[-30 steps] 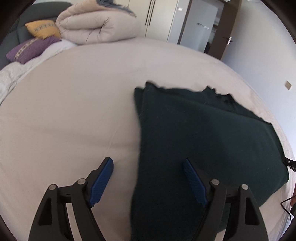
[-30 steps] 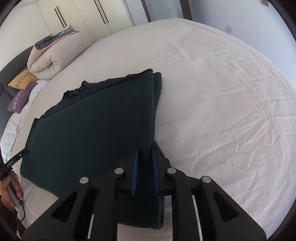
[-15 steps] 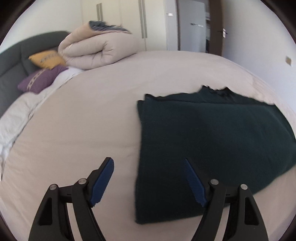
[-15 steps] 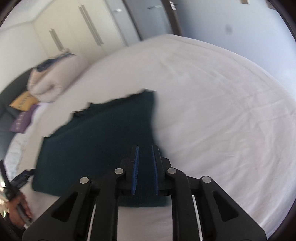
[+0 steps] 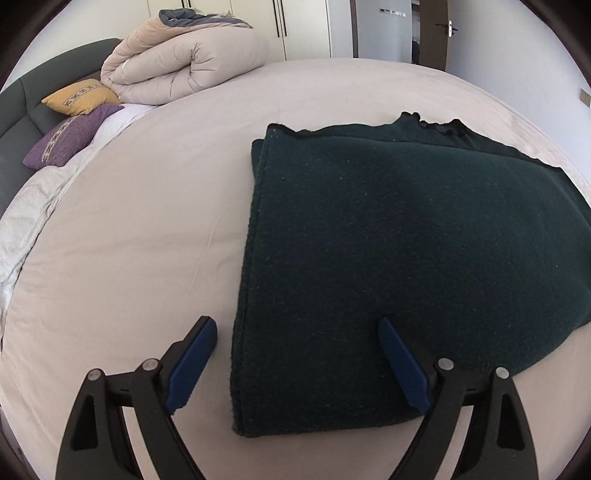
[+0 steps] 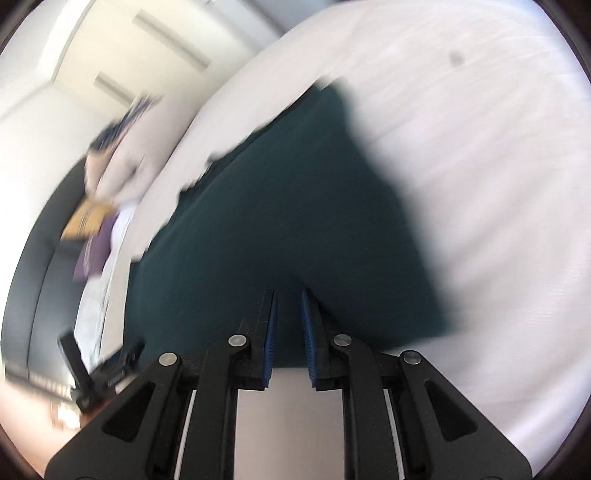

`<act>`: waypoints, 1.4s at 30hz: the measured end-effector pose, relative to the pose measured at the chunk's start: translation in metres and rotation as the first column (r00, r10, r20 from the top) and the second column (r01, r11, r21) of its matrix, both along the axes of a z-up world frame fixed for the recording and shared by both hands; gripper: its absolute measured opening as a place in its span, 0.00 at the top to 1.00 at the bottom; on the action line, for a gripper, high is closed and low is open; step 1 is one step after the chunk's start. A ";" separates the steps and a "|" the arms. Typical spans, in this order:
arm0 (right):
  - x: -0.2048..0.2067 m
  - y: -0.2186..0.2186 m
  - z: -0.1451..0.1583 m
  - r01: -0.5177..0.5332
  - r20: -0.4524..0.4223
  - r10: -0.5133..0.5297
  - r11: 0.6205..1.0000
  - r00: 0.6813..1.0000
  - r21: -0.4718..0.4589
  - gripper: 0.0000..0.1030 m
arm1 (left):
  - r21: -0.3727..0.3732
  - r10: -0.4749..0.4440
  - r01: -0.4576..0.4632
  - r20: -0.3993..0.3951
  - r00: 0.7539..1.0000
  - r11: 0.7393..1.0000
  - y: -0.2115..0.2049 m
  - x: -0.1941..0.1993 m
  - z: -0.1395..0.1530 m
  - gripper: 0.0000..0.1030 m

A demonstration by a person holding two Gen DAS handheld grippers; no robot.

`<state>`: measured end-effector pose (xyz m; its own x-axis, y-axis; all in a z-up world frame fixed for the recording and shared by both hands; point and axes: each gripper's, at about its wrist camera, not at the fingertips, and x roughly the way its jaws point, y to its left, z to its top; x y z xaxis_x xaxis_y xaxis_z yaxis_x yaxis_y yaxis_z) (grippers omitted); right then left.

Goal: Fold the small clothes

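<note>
A dark green knitted garment [image 5: 399, 258] lies folded flat on the white bed sheet [image 5: 140, 229]. My left gripper [image 5: 295, 347] is open and empty, its blue pads [image 5: 192, 362] spread over the garment's near left corner, above it. My right gripper [image 6: 288, 306] hovers over the garment [image 6: 280, 206] near its front edge. Its jaws stand nearly closed with a narrow gap and nothing between them. The right wrist view is blurred by motion.
A rolled beige duvet [image 5: 181, 62] lies at the head of the bed, with a yellow pillow [image 5: 81, 96] and a purple pillow [image 5: 66, 136] beside it. Wardrobe doors [image 5: 303, 26] and a doorway stand behind. The other gripper [image 6: 99, 365] shows at the lower left.
The right gripper has let go of the garment's edge and swung fast, tilting its view. The left gripper has pulled back and turned, so the whole folded garment now shows.
</note>
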<state>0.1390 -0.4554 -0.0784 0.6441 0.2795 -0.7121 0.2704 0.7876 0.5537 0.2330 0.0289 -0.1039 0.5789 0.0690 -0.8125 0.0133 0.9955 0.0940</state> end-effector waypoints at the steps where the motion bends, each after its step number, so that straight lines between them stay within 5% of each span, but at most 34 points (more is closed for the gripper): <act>1: -0.008 -0.007 0.003 0.030 0.000 -0.030 0.999 1.000 -0.011 0.87 | 0.002 0.002 -0.002 0.003 1.000 1.000 -0.001 0.000 -0.001 0.10; 6: -0.045 -0.013 0.025 0.075 0.033 -0.074 0.996 0.997 -0.042 0.86 | -0.014 0.003 -0.003 0.002 1.000 1.000 0.001 -0.003 0.000 0.09; 10: -0.071 0.020 0.035 0.076 0.083 -0.072 0.996 0.994 -0.048 0.33 | -0.033 0.002 -0.002 0.002 1.000 0.999 0.004 -0.006 0.001 0.09; 21: -0.087 0.087 0.083 -0.066 0.173 0.077 0.996 0.982 -0.066 0.33 | -0.149 0.048 -0.046 0.010 0.999 0.988 0.031 -0.034 0.017 0.10; 24: -0.092 0.100 0.083 -0.101 0.167 0.108 0.994 0.980 -0.050 0.33 | -0.289 0.086 -0.078 0.017 0.996 0.954 0.052 -0.048 0.023 0.09; 30: -0.106 0.119 0.083 -0.165 0.173 0.165 0.986 0.971 -0.014 0.33 | -0.531 0.153 -0.146 -0.030 0.988 0.834 0.093 -0.057 0.020 0.06; 37: -0.102 0.125 0.081 -0.233 0.199 0.221 0.972 0.955 0.039 0.33 | -0.678 0.097 -0.114 -0.064 0.993 0.726 0.116 -0.027 0.022 0.06; 42: -0.091 0.120 0.066 -0.251 0.193 0.229 0.963 0.954 0.098 0.33 | -0.708 0.031 -0.098 -0.107 0.994 0.699 0.117 0.004 0.015 0.11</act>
